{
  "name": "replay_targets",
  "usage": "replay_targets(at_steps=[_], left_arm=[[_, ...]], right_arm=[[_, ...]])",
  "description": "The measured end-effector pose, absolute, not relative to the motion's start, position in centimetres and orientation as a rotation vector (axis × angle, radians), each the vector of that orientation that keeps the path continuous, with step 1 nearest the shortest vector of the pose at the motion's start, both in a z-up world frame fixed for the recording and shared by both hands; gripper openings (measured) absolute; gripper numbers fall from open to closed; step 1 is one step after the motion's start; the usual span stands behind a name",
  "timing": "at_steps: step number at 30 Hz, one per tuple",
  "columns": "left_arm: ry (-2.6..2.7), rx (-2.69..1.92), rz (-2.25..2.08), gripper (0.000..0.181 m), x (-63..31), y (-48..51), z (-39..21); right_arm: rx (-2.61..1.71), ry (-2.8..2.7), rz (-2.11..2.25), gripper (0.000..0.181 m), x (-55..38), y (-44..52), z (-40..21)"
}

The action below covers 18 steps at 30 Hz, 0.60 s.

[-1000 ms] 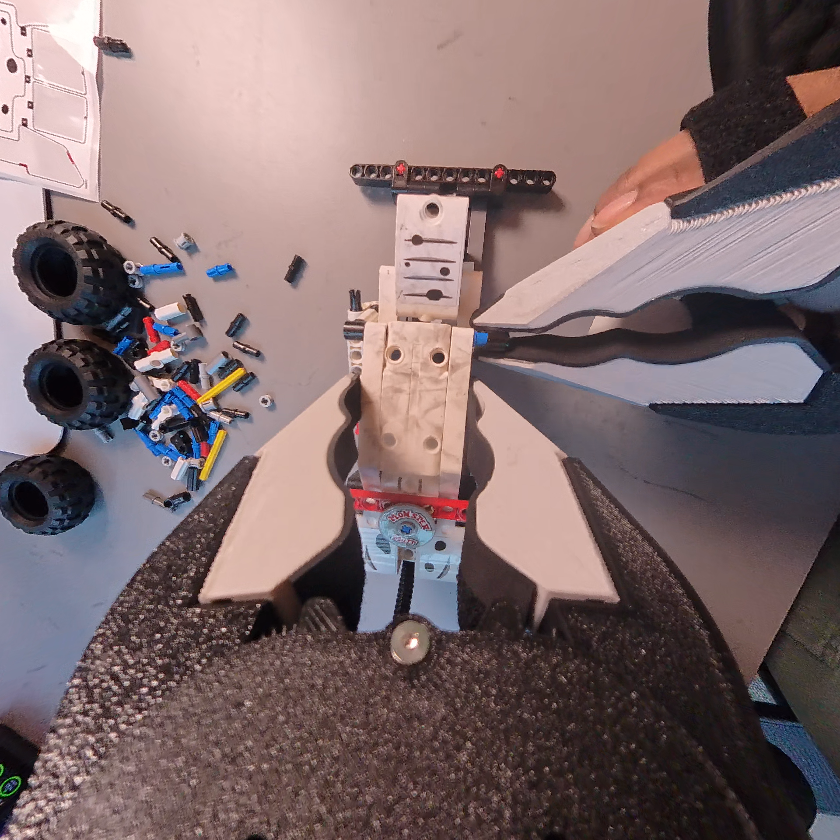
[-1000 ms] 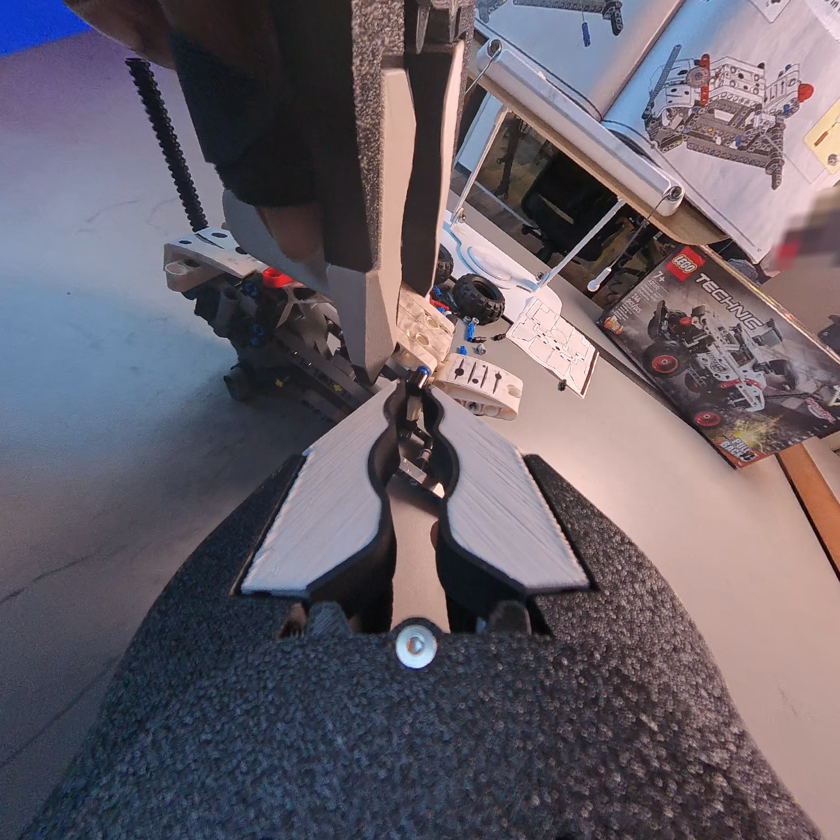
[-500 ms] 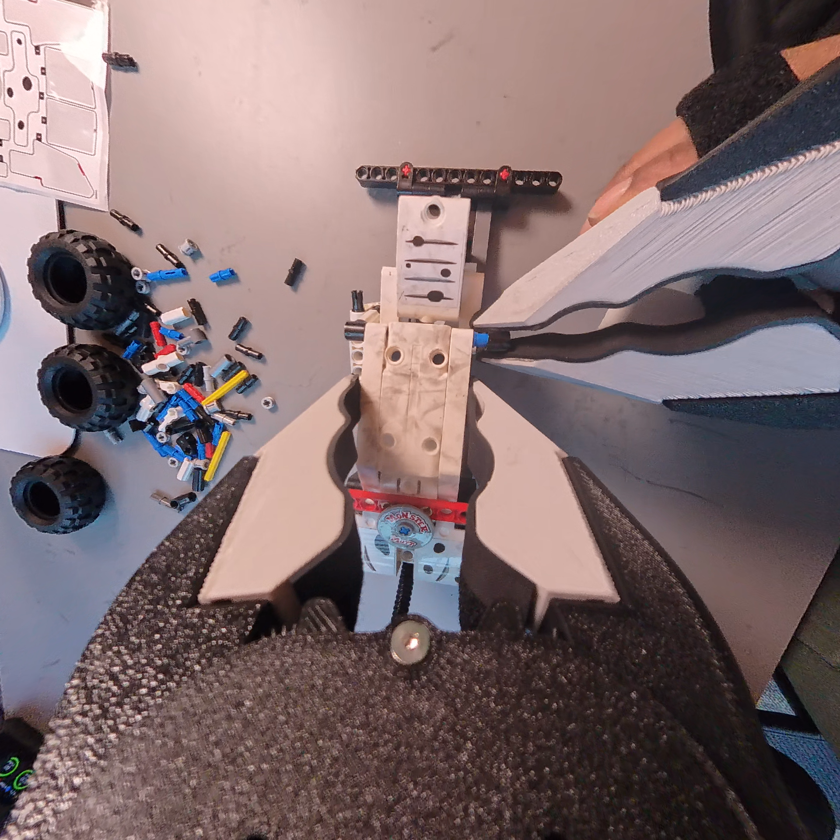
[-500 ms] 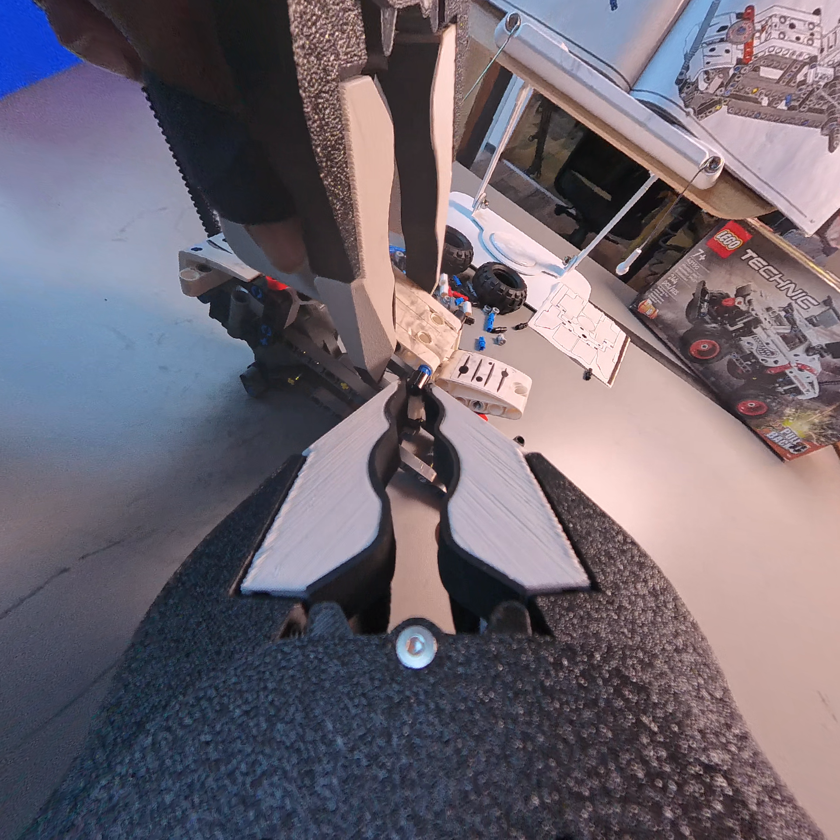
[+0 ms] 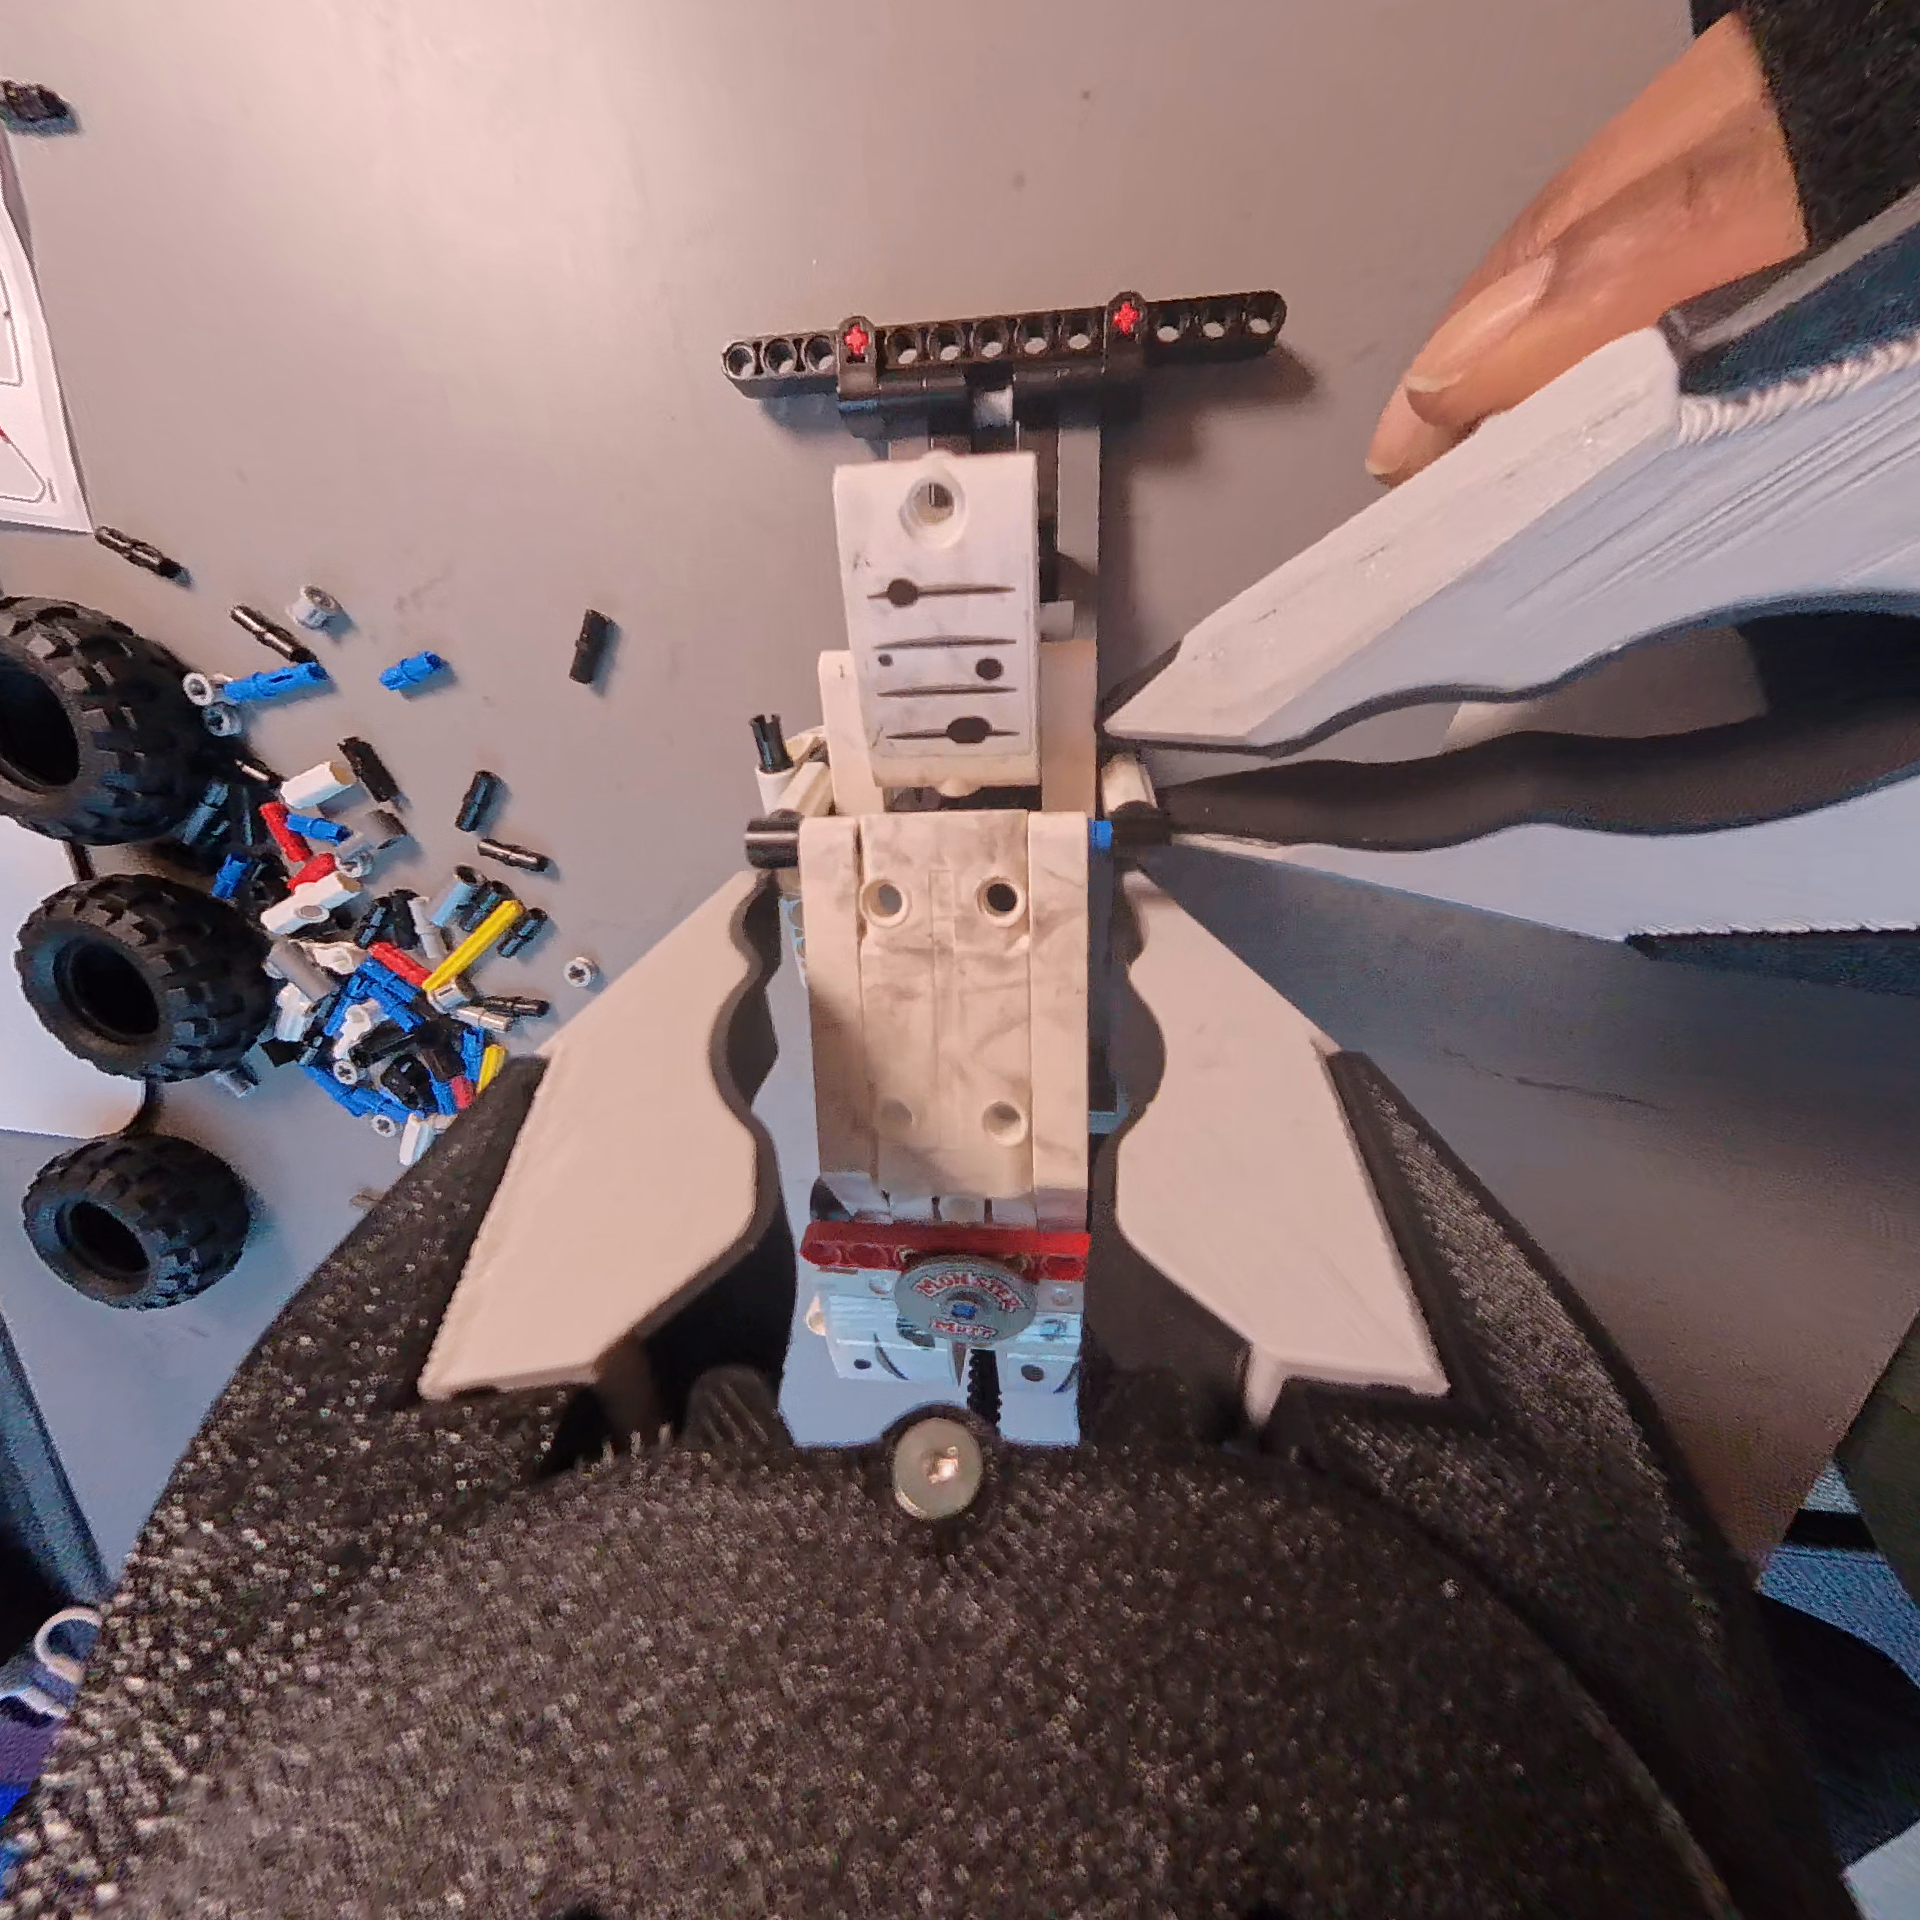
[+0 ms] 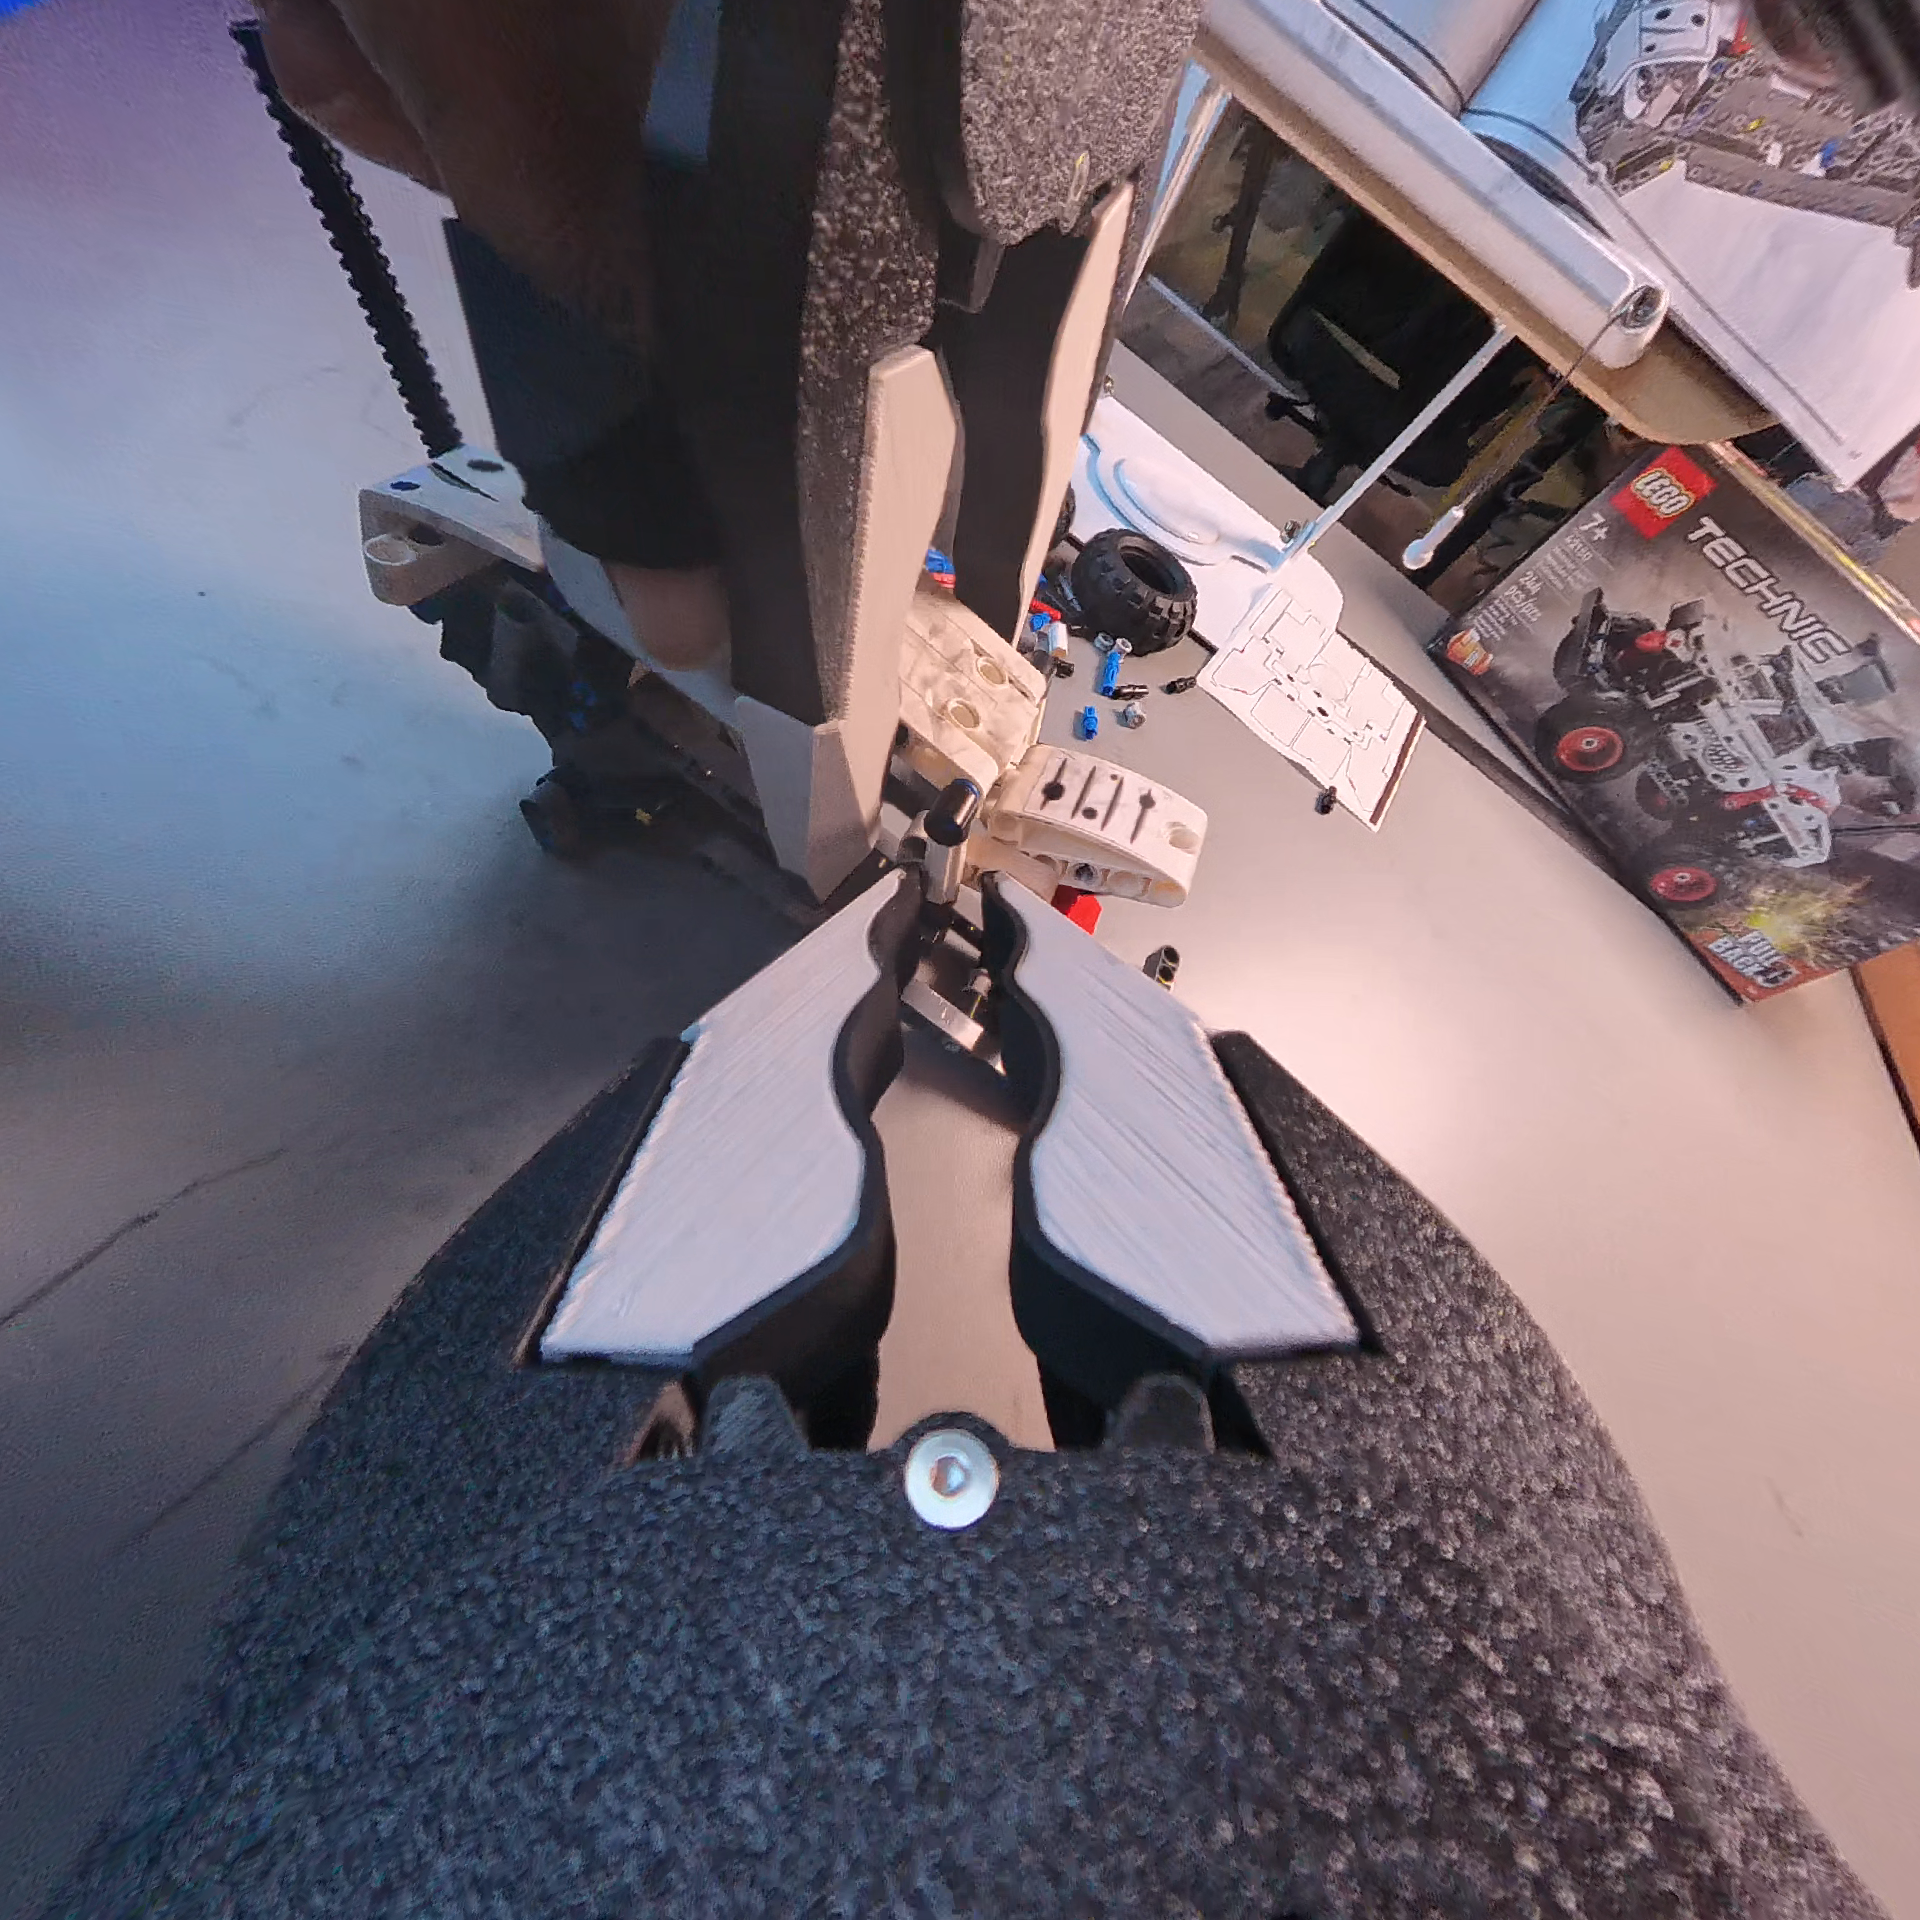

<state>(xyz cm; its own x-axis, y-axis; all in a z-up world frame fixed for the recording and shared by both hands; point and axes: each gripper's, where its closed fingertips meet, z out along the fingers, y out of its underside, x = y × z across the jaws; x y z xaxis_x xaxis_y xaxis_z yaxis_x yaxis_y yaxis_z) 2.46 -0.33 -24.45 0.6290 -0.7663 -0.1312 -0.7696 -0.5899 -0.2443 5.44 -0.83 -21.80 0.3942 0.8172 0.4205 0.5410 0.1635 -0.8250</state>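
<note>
A white toy truck model (image 5: 945, 997) with a red bar and a black holed beam (image 5: 1003, 343) at its far end lies on the grey table (image 5: 416, 260). My left gripper (image 5: 945, 883) straddles its hood, fingers pressed on both sides, shut on it. My right gripper (image 5: 1127, 795) comes in from the right, held by a hand (image 5: 1590, 239). Its tips sit at a small black pin with a blue end (image 5: 1120, 829) stuck in the hood's right side. In the right wrist view my right gripper (image 6: 943, 883) has its jaws a little apart around the pin (image 6: 943, 842), with the model (image 6: 1091, 821) just beyond.
Three black tyres (image 5: 145, 977) and a pile of small loose parts (image 5: 384, 987) lie left of the model. A sticker sheet (image 6: 1314, 696), another tyre (image 6: 1132, 592), the kit's box (image 6: 1704, 707) and an open booklet on a stand (image 6: 1714, 135) are farther off. The left gripper's tips are roughly 4 cm from the right gripper's.
The model now sits deeper between my left fingers, which stand slightly wider. My right jaws have parted a little around the pin. The right hand has risen.
</note>
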Motion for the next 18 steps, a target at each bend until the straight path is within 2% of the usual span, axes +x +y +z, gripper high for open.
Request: replay_targets(at_steps=[18], left_arm=[[1.115,-2.629,0.066,0.056,1.48,0.3,-25.05]], right_arm=[[-1.482,-1.267,0.302,0.004,4.57,-0.09,-21.84]])
